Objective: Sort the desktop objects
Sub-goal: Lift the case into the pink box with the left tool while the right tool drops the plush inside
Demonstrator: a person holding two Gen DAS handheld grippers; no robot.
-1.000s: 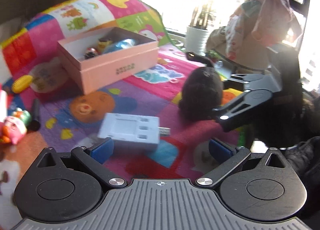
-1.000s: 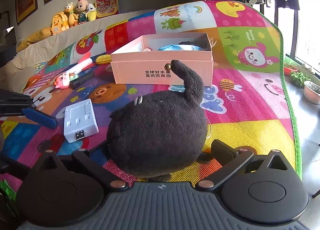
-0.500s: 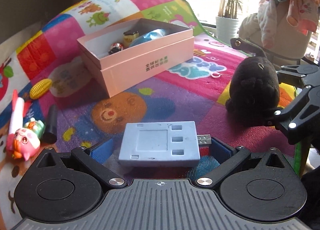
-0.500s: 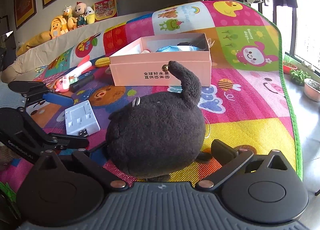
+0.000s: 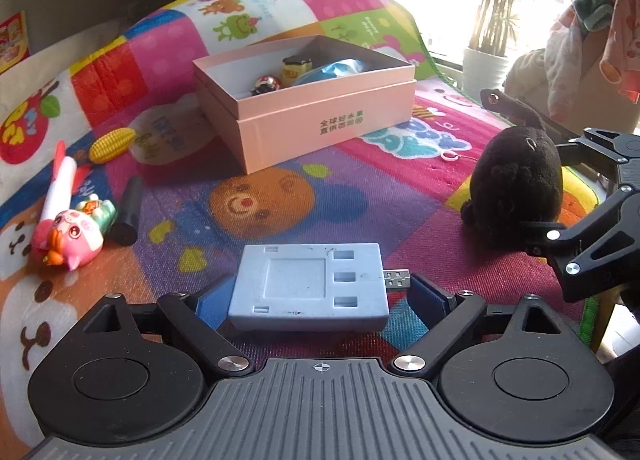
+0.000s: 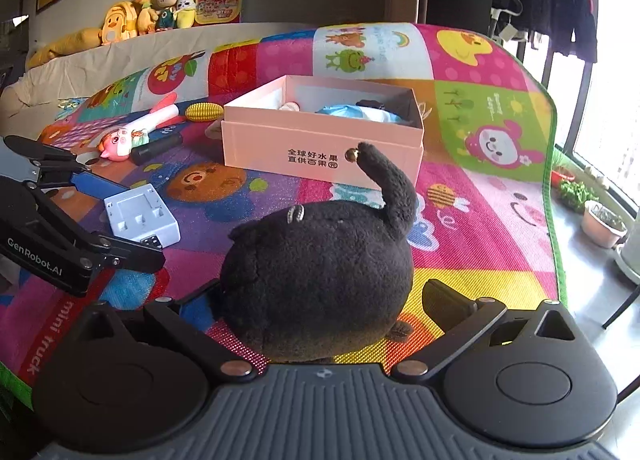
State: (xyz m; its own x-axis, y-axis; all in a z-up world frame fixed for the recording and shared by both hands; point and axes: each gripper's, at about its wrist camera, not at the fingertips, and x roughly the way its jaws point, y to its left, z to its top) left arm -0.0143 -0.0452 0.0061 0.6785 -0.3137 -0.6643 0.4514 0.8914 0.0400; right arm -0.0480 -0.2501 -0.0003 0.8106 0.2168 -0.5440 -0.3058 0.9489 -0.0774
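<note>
The pale blue charger block (image 5: pixel 310 287) lies flat on the colourful play mat (image 5: pixel 360 196), its USB plug sticking out to the right in my left wrist view. It sits right between the blue pads (image 5: pixel 430 298) of my left claw (image 5: pixel 320 300); the jaws are closing on it, but I see a sliver of gap on each side, so the pads are not pressing yet. From the right wrist view the same block (image 6: pixel 141 219) shows at the left, with the left claw's black arms beside it.

The black plush toy (image 6: pixel 320 284) rests on the mat between the fingers of my right claw (image 6: pixel 326 306), its tail standing up toward the box. The right-hand pad stands clear of the fur, so these jaws are apart and hold nothing; the left-hand pad is mostly hidden behind the plush. In the left wrist view the plush (image 5: pixel 516 180) sits well to the right of the charger.

Beyond both lies the open pink box (image 5: pixel 320 108), already holding a blue item, a small round toy and a yellow figure. To the left of the box on the mat are a toy corn cob (image 5: pixel 112 144), a white-and-red marker (image 5: pixel 60 184), a pink pig toy (image 5: pixel 68 236) and a dark cylinder (image 5: pixel 128 210) just beside it.
</note>
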